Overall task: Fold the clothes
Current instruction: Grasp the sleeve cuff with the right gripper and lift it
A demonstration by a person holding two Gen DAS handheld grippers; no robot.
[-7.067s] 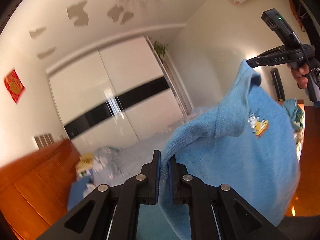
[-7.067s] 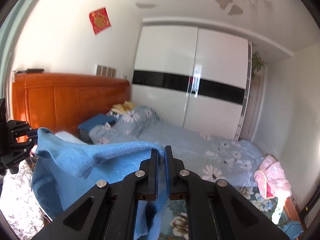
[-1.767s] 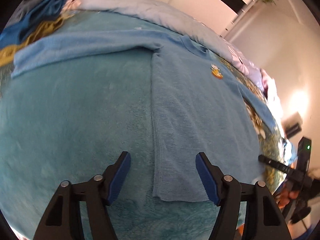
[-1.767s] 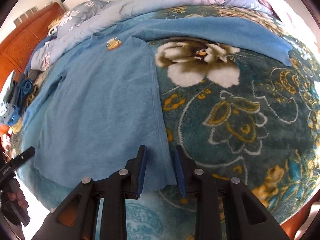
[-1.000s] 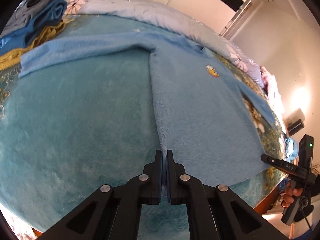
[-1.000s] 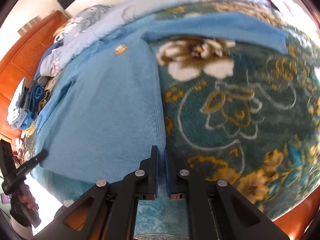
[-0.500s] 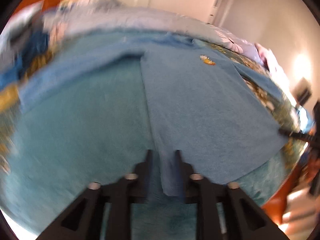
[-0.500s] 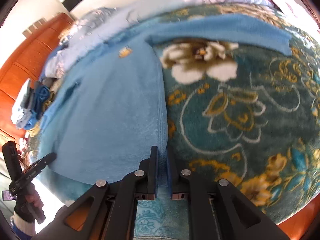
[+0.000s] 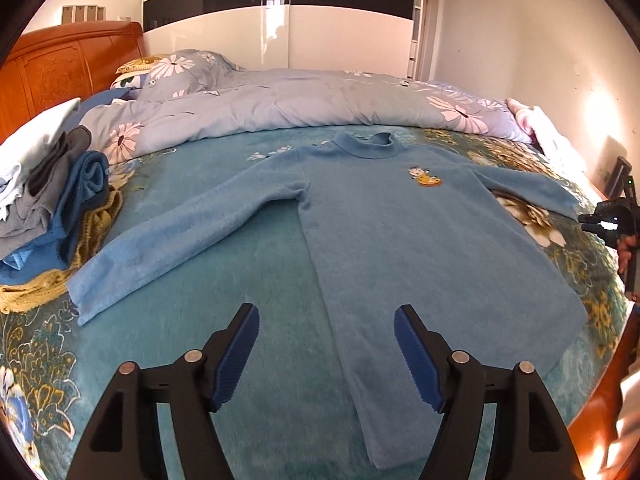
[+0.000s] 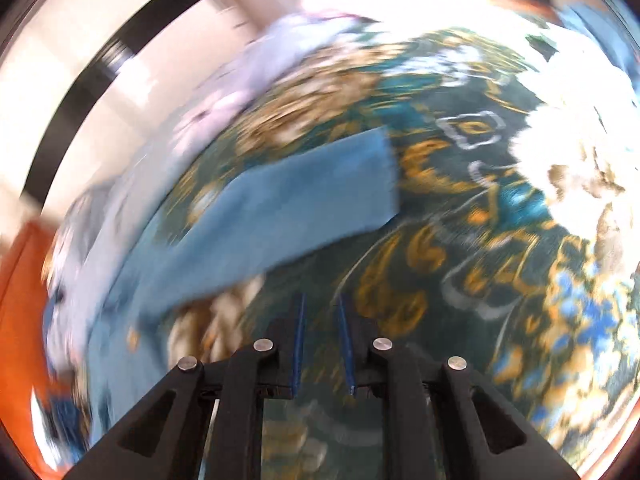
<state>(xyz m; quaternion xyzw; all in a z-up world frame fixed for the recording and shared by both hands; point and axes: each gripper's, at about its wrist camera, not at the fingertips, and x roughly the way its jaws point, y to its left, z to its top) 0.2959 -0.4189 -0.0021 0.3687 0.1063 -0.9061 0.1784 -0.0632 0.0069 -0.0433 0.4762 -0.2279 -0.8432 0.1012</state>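
Light blue sweater (image 9: pixel 400 232) lies flat, front up, on teal floral blanket (image 9: pixel 248 280) covering bed; sleeves spread sideways, collar toward duvet (image 9: pixel 288 104), small cartoon patch (image 9: pixel 424 176) on chest. Folded clothes pile (image 9: pixel 52 200) at blanket's left edge. Left gripper (image 9: pixel 326 354) fingers wide apart, empty, over hem. Right gripper (image 10: pixel 322 344) fingers slightly parted, empty, near sleeve (image 10: pixel 304 192); view blurred.

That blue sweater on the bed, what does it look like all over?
The sweater is light blue and fuzzy, with a high collar and a small orange-and-white badge on the chest. It lies flat, front up, on the teal floral blanket, both sleeves spread outward. Neither claw touches it.
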